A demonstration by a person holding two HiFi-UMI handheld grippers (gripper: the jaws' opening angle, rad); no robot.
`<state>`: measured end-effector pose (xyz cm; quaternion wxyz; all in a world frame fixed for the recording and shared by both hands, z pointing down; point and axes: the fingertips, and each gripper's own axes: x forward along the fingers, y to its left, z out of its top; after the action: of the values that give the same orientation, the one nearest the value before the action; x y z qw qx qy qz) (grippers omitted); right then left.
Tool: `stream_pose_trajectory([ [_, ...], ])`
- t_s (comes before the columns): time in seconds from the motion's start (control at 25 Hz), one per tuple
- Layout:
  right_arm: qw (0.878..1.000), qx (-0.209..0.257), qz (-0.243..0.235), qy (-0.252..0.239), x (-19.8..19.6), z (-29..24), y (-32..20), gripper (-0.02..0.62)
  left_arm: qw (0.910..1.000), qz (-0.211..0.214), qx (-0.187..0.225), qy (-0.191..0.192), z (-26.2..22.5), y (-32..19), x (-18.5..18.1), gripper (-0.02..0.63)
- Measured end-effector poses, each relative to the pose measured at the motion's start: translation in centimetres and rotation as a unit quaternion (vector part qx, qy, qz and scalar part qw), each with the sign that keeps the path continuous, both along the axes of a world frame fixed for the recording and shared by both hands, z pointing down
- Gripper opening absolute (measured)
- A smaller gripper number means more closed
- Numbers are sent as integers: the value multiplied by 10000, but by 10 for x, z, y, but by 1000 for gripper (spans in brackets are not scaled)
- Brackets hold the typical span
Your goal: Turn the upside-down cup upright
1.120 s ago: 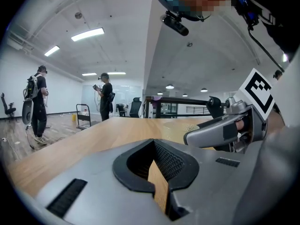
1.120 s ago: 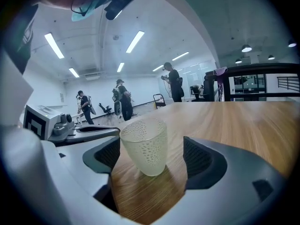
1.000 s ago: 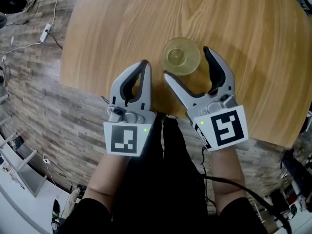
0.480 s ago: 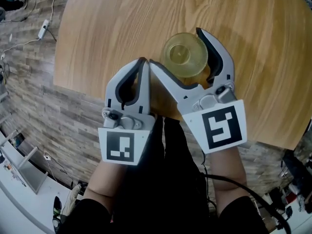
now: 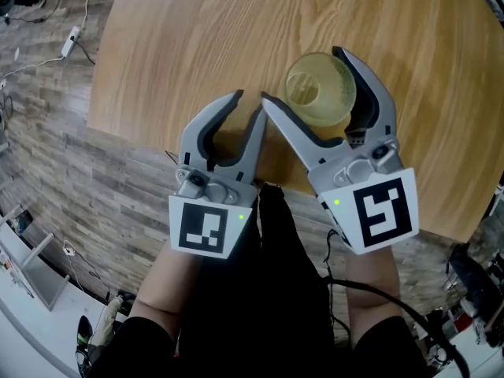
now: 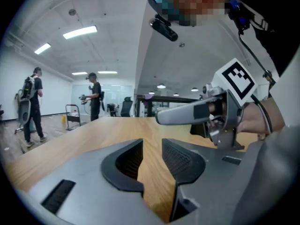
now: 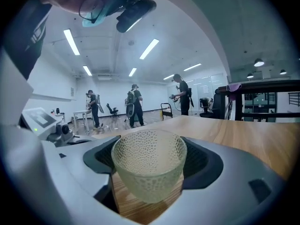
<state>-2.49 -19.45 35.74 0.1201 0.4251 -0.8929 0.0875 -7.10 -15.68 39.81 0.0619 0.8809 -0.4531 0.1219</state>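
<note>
Wooden tabletop is open far and left; its near edge runs under both tools. Right hand-held gripper pinches the cup near that edge. Left hand-held gripper, previously pressed together, is now spread and empty.

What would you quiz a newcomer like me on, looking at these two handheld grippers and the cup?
1. Multiple choice: what stands between the jaws of the right gripper?
A. a textured glass cup
B. a spoon
C. nothing at all

2. True or false: the left gripper has its jaws shut on a second cup.

3. Fill in the blank: the table under both grippers has a ____ top.

Key
1. A. The cup sits between the two jaws.
2. False. Its jaws stand apart, with only bare table showing between them.
3. wood
</note>
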Motion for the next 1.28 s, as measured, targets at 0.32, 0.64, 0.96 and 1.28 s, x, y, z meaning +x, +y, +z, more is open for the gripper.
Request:
stream_pose_trajectory([
  [0.32, 9984, 91, -360, -418, 14, -68, 18, 365, 9950, 952, 283, 41, -25, 11, 61, 306],
  [0.64, 9951, -53, -716, -680, 10, -81, 38, 365, 9866, 1369, 803, 367, -40, 15, 84, 350],
  [0.96, 9932, -181, -723, -893, 19, -76, 44, 365, 9868, 1304, 919, 276, -35, 22, 93, 302],
  [1.28, 9935, -196, -550, -976, 35, -73, 40, 367, 9869, 1345, 874, 178, -32, 20, 104, 296],
])
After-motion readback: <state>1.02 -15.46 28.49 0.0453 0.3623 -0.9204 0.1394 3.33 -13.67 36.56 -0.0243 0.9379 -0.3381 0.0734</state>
